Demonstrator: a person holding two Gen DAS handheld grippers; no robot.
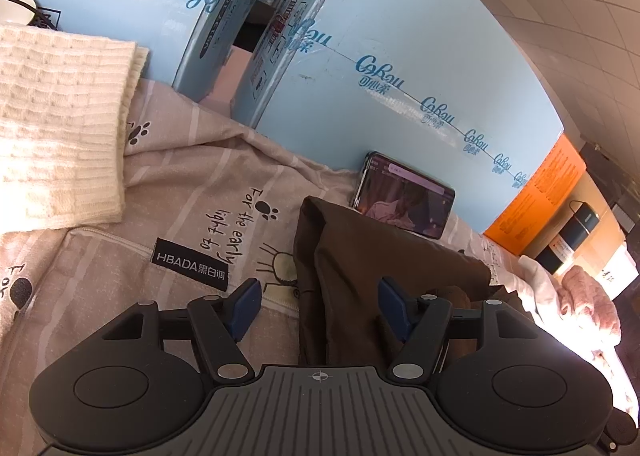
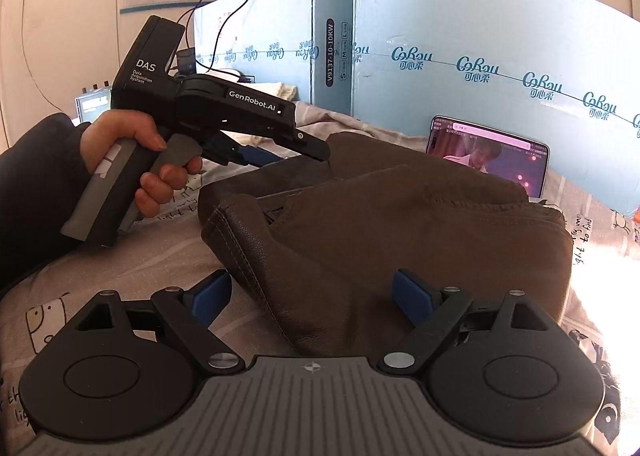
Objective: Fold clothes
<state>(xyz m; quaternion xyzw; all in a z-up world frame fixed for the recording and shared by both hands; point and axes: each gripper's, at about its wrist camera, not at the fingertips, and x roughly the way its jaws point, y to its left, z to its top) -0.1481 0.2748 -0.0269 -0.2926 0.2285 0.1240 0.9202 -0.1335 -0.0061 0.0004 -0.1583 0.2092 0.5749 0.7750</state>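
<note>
A dark brown leather garment [image 2: 380,224] lies folded on the patterned bedsheet [image 2: 132,268]. It also shows in the left wrist view [image 1: 360,268]. My left gripper [image 1: 318,306] is open, its blue pads on either side of the garment's left edge. In the right wrist view the left gripper [image 2: 288,154] is held in a hand at the garment's far left corner. My right gripper [image 2: 310,296] is open over the garment's near edge, with nothing between its pads.
A folded cream knit sweater [image 1: 56,128] lies at the left. A phone [image 2: 488,152] with a lit screen leans on light blue boxes [image 2: 480,68] behind the garment. An orange box [image 1: 536,196] and pink fabric [image 1: 584,296] are at the right.
</note>
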